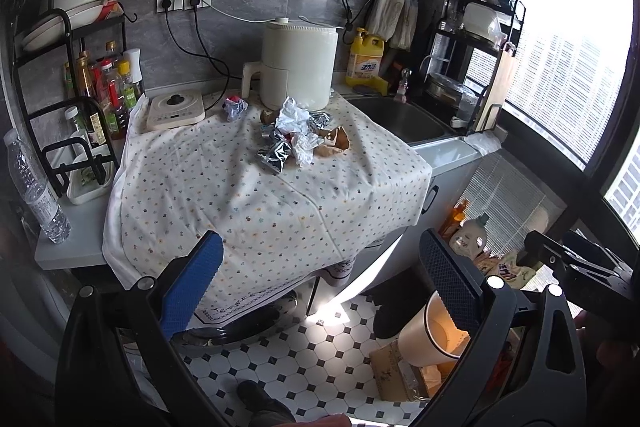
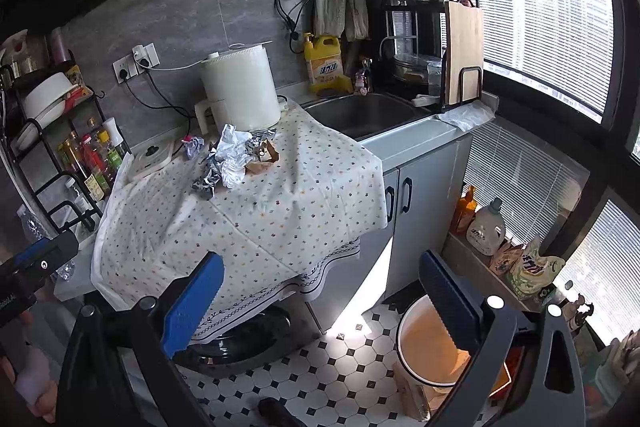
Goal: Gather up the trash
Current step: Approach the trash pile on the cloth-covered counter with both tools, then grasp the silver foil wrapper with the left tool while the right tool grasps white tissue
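Trash pile [image 1: 298, 135] of crumpled foil, white wrappers and brown paper scraps, lying on the dotted cloth [image 1: 248, 199] that drapes the worktop, just in front of the white air fryer [image 1: 298, 65]; a separate crumpled wrapper [image 1: 234, 107] lies apart to its left, near the small induction plate [image 1: 176, 109]. Left tongs [image 1: 320, 287] and right tongs [image 2: 320, 291] are both held low before the cloth's front edge, each with blue pads spread wide apart and nothing between them, well apart from the pile. A bin [image 2: 430, 343] with an orange liner stands on the tiled floor at lower right; the right view looks into its round mouth, the left view shows it more from the side. The left view alone shows a water bottle [image 1: 34, 187] at the worktop's left edge and the right tool's black body at right; the right view alone shows the cabinet doors [image 2: 420, 195] under the sink [image 2: 360, 115] and a detergent bottle [image 2: 486, 227] on the window ledge.
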A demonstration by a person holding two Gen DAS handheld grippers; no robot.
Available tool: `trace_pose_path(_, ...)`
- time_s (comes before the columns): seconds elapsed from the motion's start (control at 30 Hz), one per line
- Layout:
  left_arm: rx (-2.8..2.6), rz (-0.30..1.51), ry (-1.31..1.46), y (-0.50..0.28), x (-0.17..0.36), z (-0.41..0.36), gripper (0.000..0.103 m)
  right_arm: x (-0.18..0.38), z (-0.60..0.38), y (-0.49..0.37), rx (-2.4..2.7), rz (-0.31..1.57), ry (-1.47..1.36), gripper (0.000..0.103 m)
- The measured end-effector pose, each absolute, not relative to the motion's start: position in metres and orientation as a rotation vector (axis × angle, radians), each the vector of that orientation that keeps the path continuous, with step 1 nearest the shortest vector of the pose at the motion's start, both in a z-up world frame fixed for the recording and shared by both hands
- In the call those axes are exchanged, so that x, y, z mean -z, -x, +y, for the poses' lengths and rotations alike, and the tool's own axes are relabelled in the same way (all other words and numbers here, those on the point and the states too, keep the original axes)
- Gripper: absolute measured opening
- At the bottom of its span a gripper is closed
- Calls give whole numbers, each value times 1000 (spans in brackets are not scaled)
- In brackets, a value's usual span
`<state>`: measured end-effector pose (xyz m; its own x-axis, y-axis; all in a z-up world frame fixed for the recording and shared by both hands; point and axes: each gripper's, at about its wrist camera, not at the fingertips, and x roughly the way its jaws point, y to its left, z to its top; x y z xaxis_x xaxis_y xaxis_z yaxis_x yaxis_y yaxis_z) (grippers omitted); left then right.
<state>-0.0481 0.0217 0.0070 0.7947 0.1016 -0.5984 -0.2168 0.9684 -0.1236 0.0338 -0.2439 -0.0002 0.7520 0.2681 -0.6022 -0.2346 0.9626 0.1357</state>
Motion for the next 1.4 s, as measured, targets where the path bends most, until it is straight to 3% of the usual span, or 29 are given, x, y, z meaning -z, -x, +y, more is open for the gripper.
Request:
trace_pose_path(0.67,-165,653,168,21,-7,1,97,1,-250,-63,-268,682,-65,95)
trace_pose_path(1.4,-141,677,320,-139,29,105,95,7,-177,-213,-272,728,-6,95)
